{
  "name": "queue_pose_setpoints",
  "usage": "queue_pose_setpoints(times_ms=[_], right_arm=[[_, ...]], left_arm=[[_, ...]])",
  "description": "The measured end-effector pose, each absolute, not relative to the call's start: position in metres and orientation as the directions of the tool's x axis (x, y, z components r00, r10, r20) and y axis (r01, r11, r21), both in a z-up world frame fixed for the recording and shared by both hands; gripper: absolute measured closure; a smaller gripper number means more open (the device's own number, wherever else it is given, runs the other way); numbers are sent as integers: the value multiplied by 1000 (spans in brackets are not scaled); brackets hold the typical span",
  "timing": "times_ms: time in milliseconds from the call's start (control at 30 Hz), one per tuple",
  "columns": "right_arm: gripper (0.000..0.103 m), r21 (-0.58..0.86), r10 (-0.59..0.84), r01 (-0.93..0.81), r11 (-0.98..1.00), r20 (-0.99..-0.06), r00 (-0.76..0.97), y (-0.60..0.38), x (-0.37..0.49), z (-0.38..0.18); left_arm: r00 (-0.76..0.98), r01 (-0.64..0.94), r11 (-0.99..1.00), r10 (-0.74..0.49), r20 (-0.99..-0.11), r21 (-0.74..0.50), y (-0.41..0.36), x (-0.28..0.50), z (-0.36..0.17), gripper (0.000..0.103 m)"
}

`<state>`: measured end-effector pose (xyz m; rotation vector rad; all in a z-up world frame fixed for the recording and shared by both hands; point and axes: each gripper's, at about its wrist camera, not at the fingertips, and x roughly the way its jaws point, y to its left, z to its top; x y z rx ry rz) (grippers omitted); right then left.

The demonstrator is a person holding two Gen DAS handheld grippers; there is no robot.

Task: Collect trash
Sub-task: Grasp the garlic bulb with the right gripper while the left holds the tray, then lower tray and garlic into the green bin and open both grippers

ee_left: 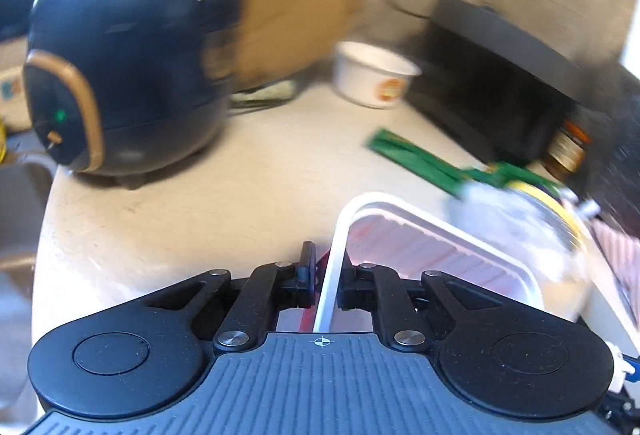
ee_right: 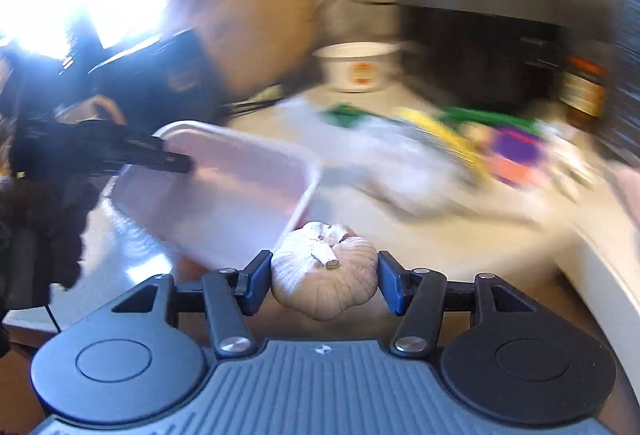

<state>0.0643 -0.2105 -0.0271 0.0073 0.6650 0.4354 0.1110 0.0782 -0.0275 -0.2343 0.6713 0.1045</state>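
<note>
Left gripper [ee_left: 326, 277] pinching the rim of a white plastic tray [ee_left: 420, 251] above the counter [ee_left: 180, 215], right gripper [ee_right: 324, 281] clamping a garlic bulb [ee_right: 325, 273] beside its corner, likely to tip the thinly gripped tray or drop the rounded bulb.

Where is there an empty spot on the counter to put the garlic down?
The barest patch of counter lies between the black cooker, the white cup and the tray pinched in the left hand-held gripper. To the right it is crowded: wrappers and a jar. The garlic sits in the right hand-held gripper.
</note>
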Motion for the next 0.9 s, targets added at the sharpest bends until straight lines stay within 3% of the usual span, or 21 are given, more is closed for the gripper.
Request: queue_pose_setpoints(times_ms=[200,400,633,767,900], right_arm=[[47,123,184,-137,983,-648,739,-332,-31,-54],[47,131,83,28,991,-763,641,-410,-121,-109],[47,99,1,143,985,-824,566,-433,-172,-146],[47,85,-8,152,985,-851,526,-435,-174,-163],[47,63,-4,120,991,-870,493,-428,-164,-181]], left_arm=[[750,51,985,-146,-645,-164,-31,69,-35,91],[590,152,974,-227,-775,-170,-131,30,-118,91],[406,112,972,-234,-883,-206,-194,33,-242,89],[301,-5,965,-249,-921,-263,-198,52,-316,72],[320,-55,959,-246,-915,-277,-185,48,-334,73]])
